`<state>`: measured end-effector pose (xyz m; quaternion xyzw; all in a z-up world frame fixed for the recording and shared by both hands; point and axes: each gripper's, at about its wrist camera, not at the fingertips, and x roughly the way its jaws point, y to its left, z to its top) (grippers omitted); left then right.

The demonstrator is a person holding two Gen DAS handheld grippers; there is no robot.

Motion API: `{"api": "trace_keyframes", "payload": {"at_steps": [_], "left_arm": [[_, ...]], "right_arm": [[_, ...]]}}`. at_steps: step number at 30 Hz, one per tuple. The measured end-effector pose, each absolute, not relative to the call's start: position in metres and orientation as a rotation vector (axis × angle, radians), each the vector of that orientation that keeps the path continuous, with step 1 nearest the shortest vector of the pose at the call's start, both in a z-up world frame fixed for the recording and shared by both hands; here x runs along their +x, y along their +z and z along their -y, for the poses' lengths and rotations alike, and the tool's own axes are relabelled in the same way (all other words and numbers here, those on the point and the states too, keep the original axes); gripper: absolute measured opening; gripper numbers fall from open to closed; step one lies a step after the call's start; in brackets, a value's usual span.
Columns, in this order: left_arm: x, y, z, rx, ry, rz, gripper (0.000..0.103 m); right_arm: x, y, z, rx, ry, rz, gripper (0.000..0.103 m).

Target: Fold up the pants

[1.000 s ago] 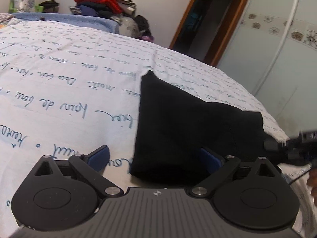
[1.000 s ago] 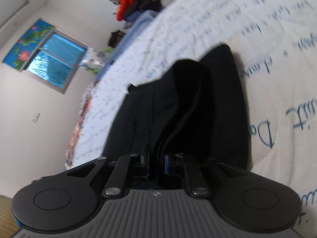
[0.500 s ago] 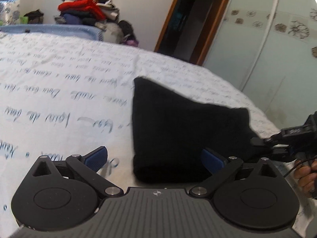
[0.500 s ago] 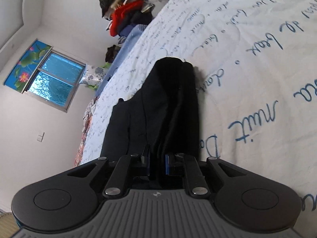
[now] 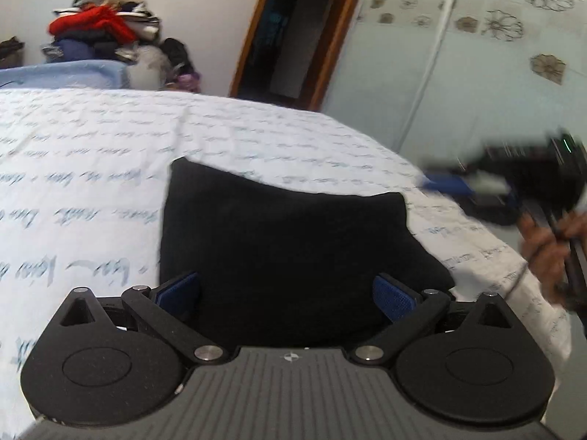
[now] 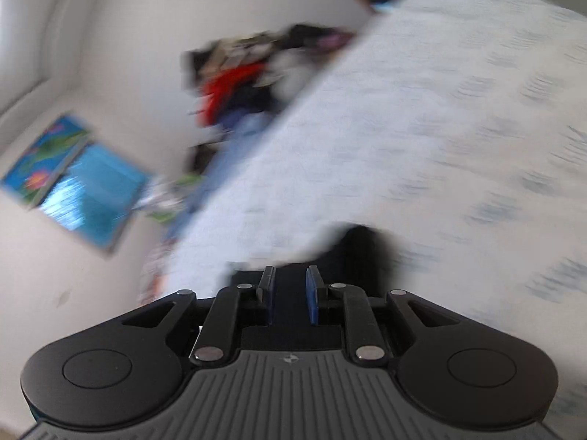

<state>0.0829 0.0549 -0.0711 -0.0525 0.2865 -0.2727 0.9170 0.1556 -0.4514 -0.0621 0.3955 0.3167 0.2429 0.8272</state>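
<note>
Folded black fabric pants (image 5: pixel 290 253) lie mid-frame on my white bedsheet printed with blue cursive script (image 5: pixel 91 154), unreadable through blur. My left gripper (image 5: pixel 286 293) gapes empty; right gripper (image 6: pixel 290 293) is opening, nothing pinched.

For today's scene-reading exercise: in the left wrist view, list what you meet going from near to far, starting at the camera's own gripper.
Left hand-held gripper → folded black pants → printed bedsheet → pile of clothes by the far wall.
</note>
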Motion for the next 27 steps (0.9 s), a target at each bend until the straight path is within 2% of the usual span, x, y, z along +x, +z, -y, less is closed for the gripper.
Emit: {"api": "trace_keyframes", "payload": {"at_steps": [2, 3, 4, 8, 11, 12, 13, 15, 18, 22, 27], "left_arm": [[0.090, -0.076, -0.043, -0.069, -0.563, -0.612, 0.102], [0.093, -0.080, -0.037, -0.045, -0.567, -0.622, 0.102], [0.094, -0.087, -0.031, -0.013, -0.560, -0.627, 0.102], [0.088, -0.101, -0.024, 0.051, -0.538, -0.586, 0.103], [0.091, -0.103, -0.033, 0.003, -0.552, -0.592, 0.103], [0.093, -0.104, -0.036, -0.016, -0.554, -0.596, 0.102], [0.093, -0.104, -0.038, -0.034, -0.561, -0.595, 0.102], [0.094, -0.104, -0.043, -0.064, -0.572, -0.592, 0.102], [0.096, -0.105, -0.047, -0.100, -0.585, -0.587, 0.102], [0.095, -0.105, -0.051, -0.138, -0.595, -0.585, 0.102], [0.094, -0.105, -0.047, -0.112, -0.586, -0.586, 0.102]], "right_arm": [[0.183, -0.049, 0.412, 0.843, 0.674, -0.718, 0.037], [0.199, -0.047, 0.388, 0.845, 0.758, -0.754, 0.065], [0.216, -0.047, 0.364, 0.837, 0.832, -0.785, 0.085], [0.277, -0.072, 0.288, 0.829, 0.905, -0.969, 0.086], [0.317, -0.111, 0.271, 0.882, 0.810, -1.076, 0.085], [0.322, -0.126, 0.276, 0.901, 0.771, -1.090, 0.059], [0.326, -0.134, 0.284, 0.920, 0.756, -1.072, 0.045], [0.330, -0.147, 0.301, 0.990, 0.747, -1.084, 0.037], [0.323, -0.134, 0.322, 0.998, 0.712, -1.024, 0.042], [0.309, -0.111, 0.325, 1.082, 0.838, -0.932, 0.074], [0.320, -0.110, 0.264, 0.959, 0.886, -1.033, 0.077]]}}
